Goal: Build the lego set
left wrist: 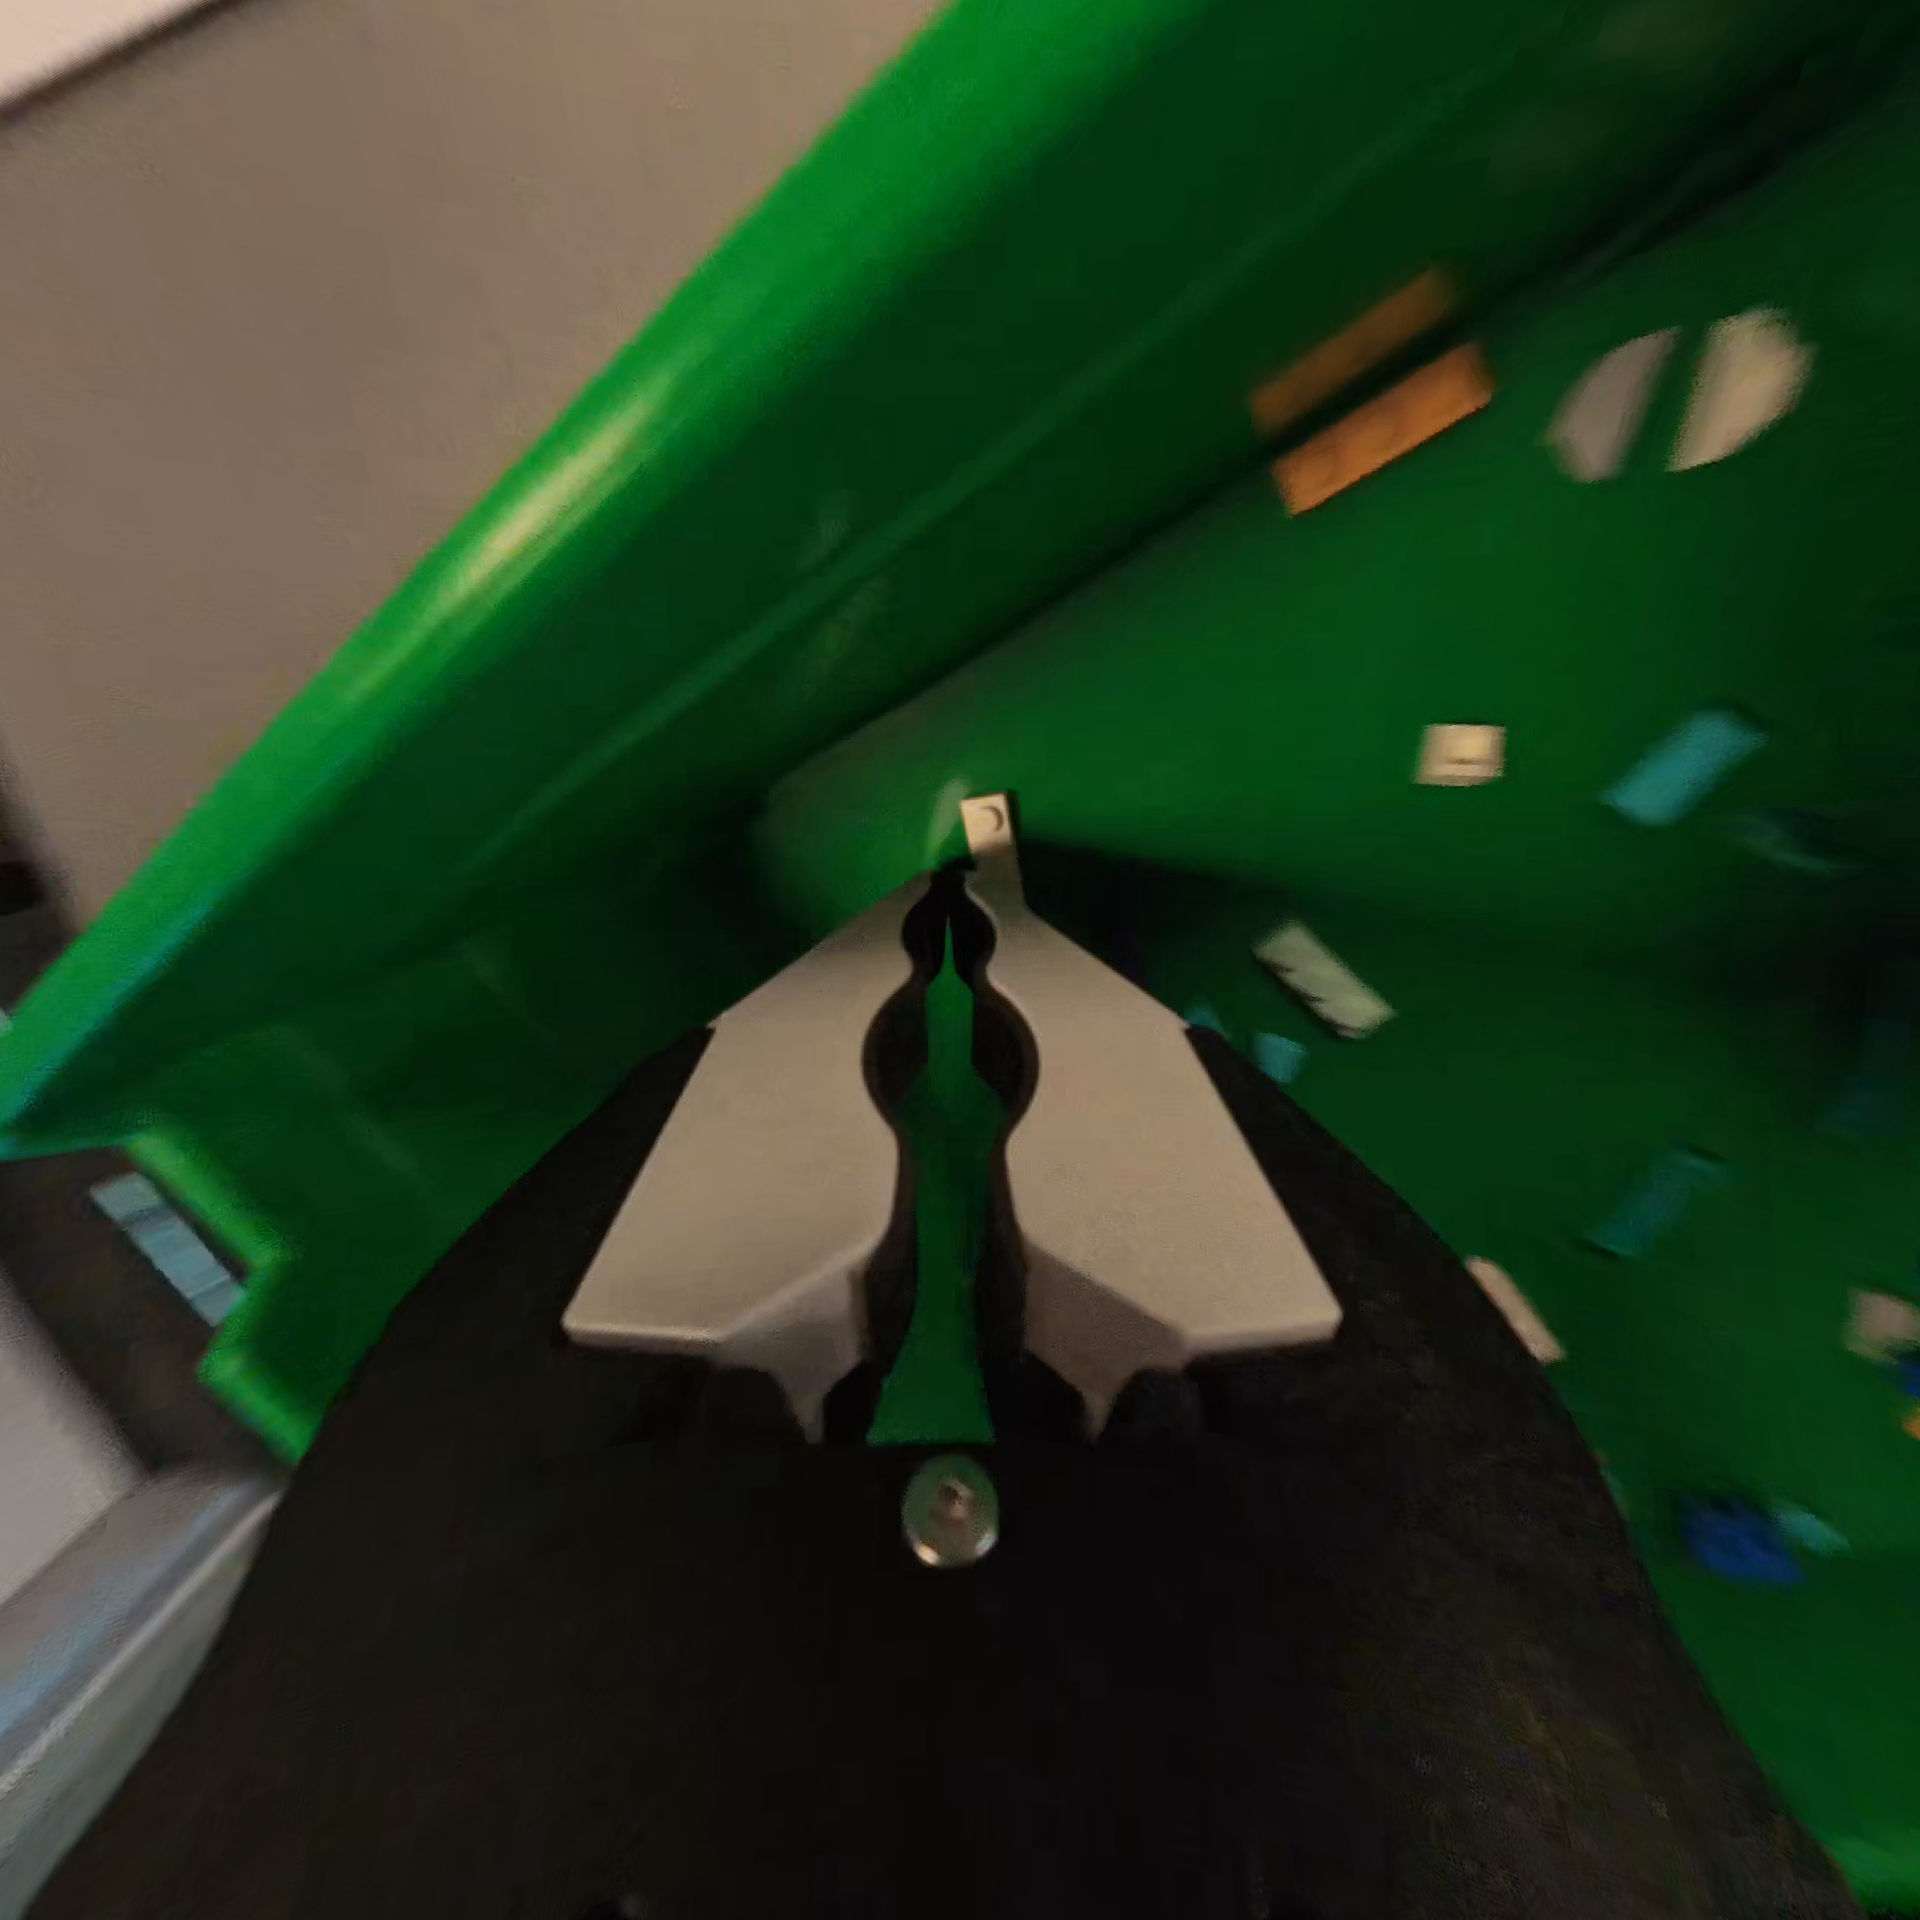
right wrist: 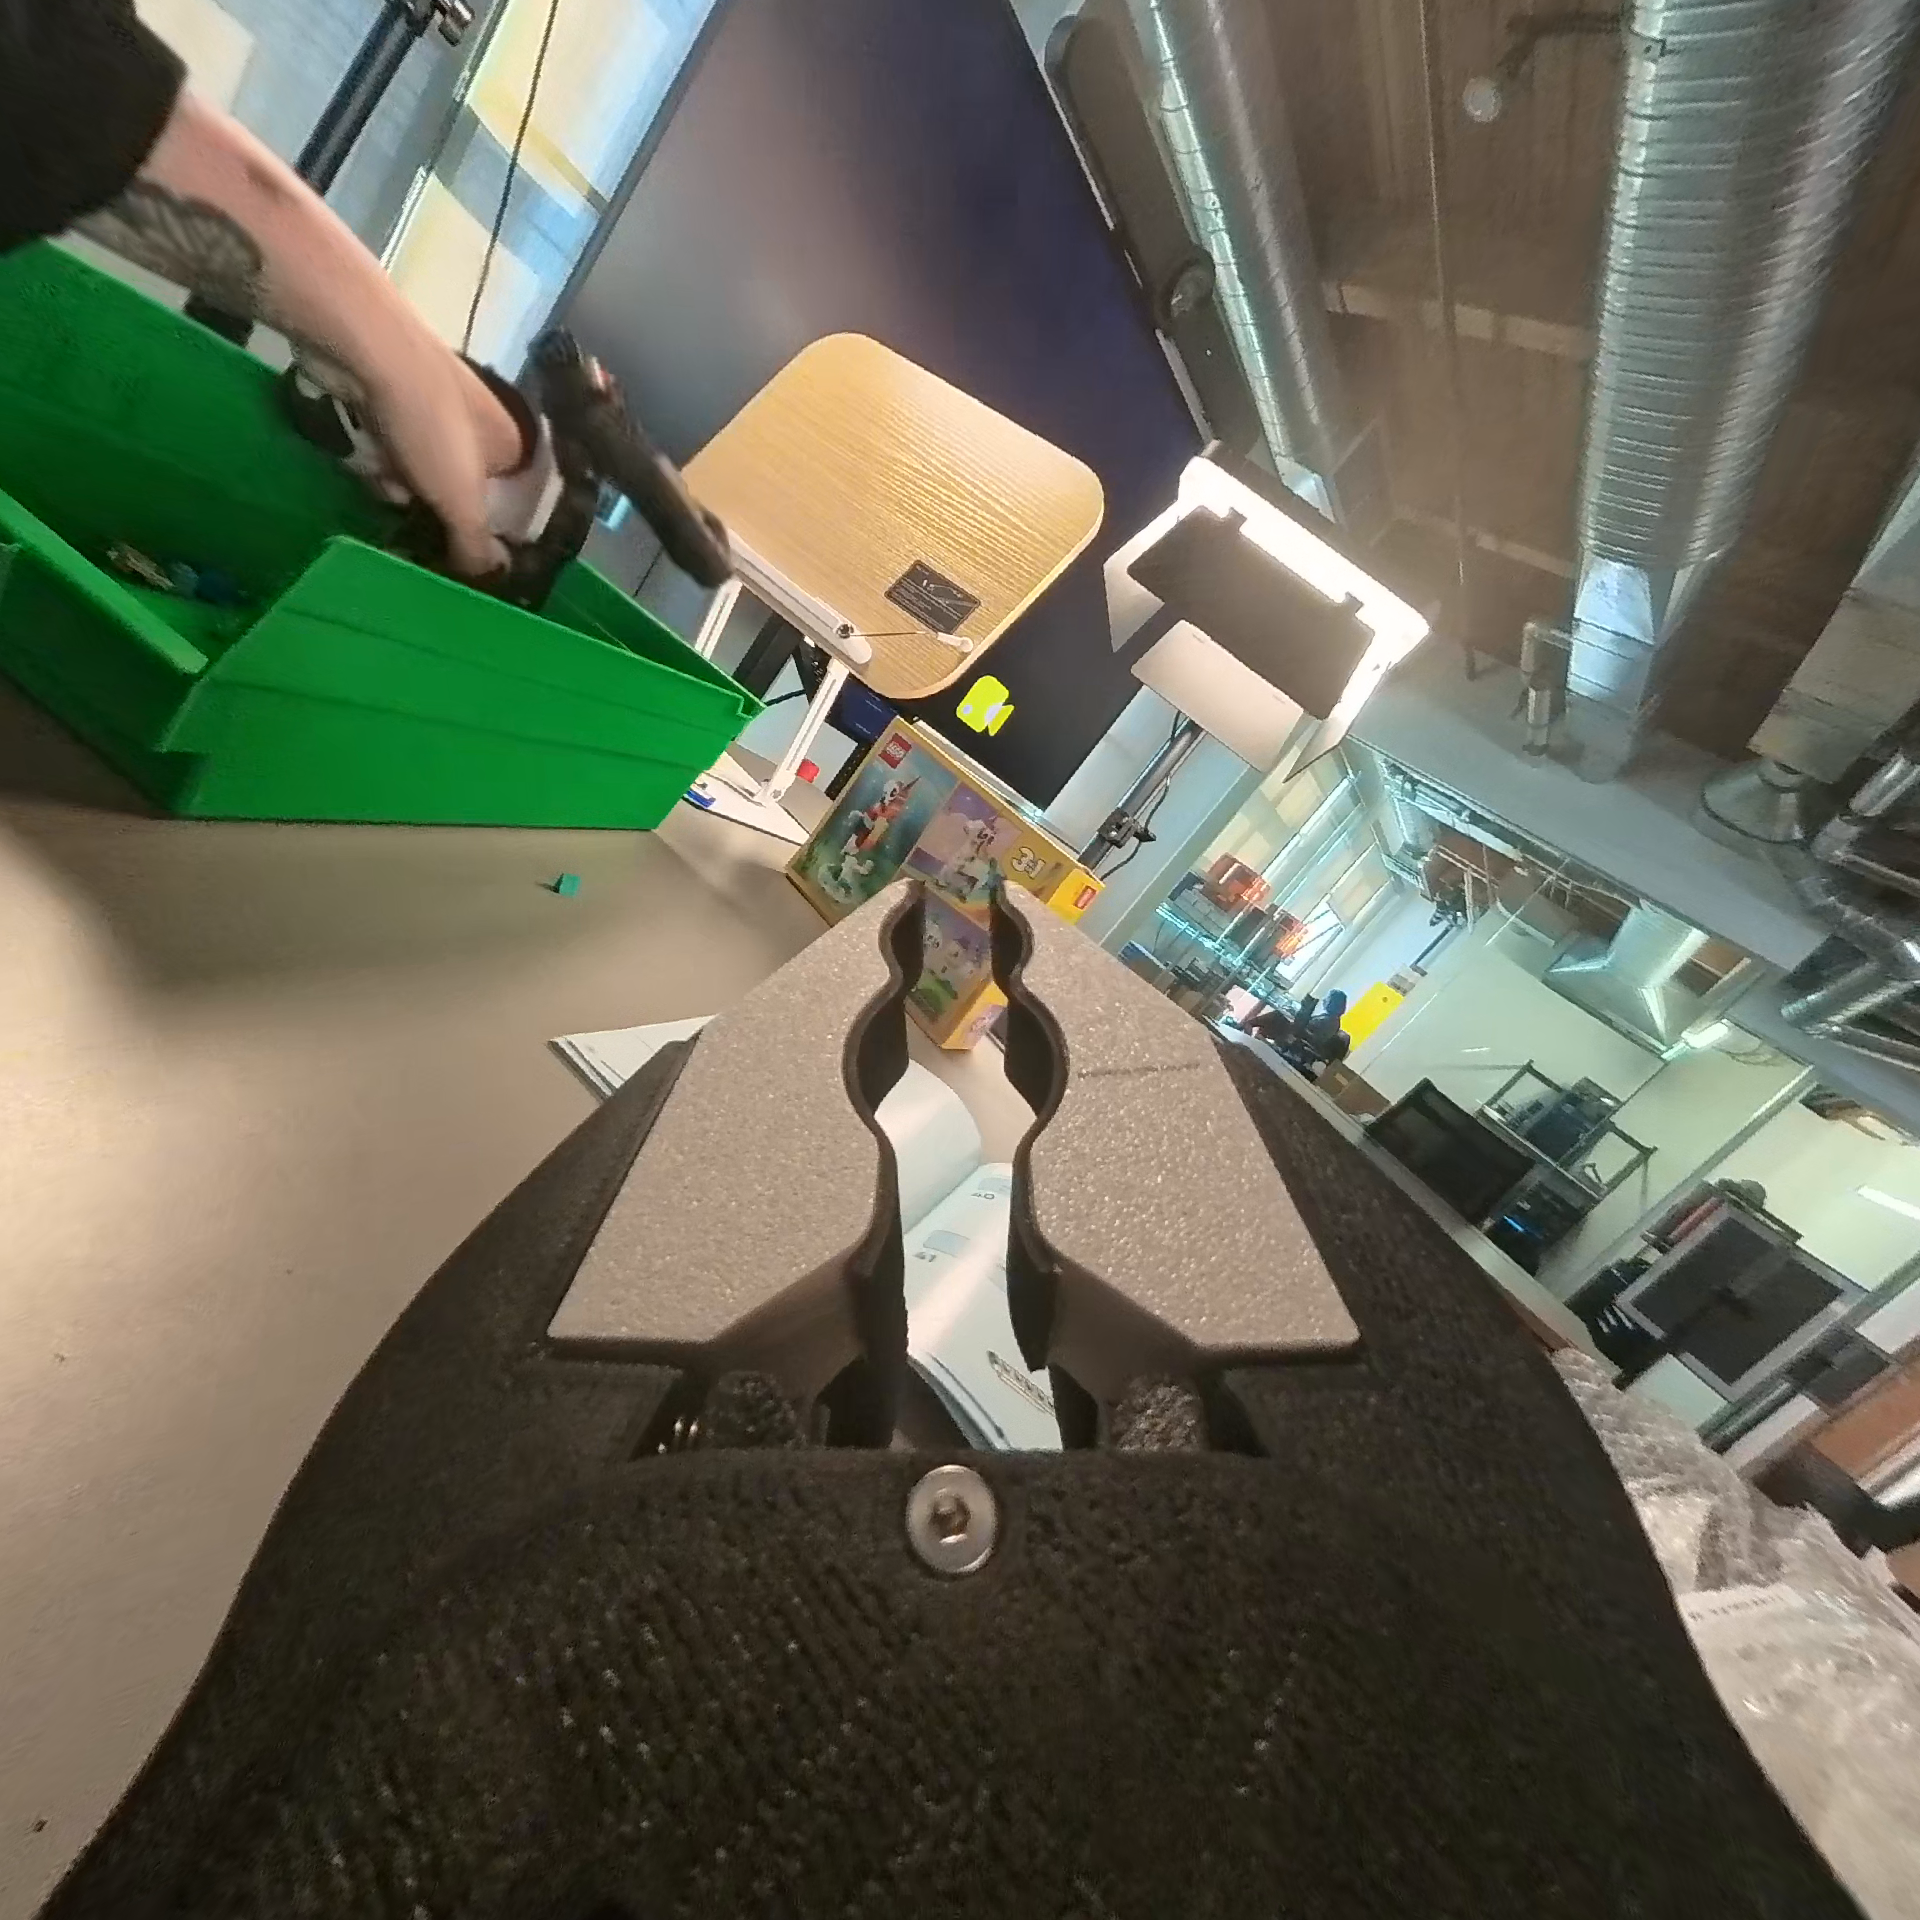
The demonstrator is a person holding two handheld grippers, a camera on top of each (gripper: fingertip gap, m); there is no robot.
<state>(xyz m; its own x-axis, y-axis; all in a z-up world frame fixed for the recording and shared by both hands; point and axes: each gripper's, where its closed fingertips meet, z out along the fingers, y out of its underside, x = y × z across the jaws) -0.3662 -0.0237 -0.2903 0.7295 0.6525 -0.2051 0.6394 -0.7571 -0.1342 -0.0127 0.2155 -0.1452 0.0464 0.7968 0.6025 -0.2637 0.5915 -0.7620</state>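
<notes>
My left gripper (left wrist: 961,878) is down inside the green bin (left wrist: 623,468), near a corner of its floor. Its jaws are nearly closed on a small white lego piece (left wrist: 989,826) that sticks out past the tips. Loose pieces lie blurred on the bin floor: orange plates (left wrist: 1371,416), white rounded ones (left wrist: 1683,395), and teal ones (left wrist: 1683,769). My right gripper (right wrist: 958,899) is slightly open and empty, tilted above the table over the open instruction booklet (right wrist: 935,1143). The right wrist view shows the green bin (right wrist: 416,727) with a hand (right wrist: 457,468) holding the left gripper in it.
The lego box (right wrist: 935,821) stands on the table behind the booklet. A tiny green piece (right wrist: 564,884) lies alone on the beige table (right wrist: 260,1039). Crinkled clear plastic (right wrist: 1787,1558) lies at the right. A wooden chair back (right wrist: 894,509) is behind the bin. One gripper's finger ends stand about 45 cm off the other's.
</notes>
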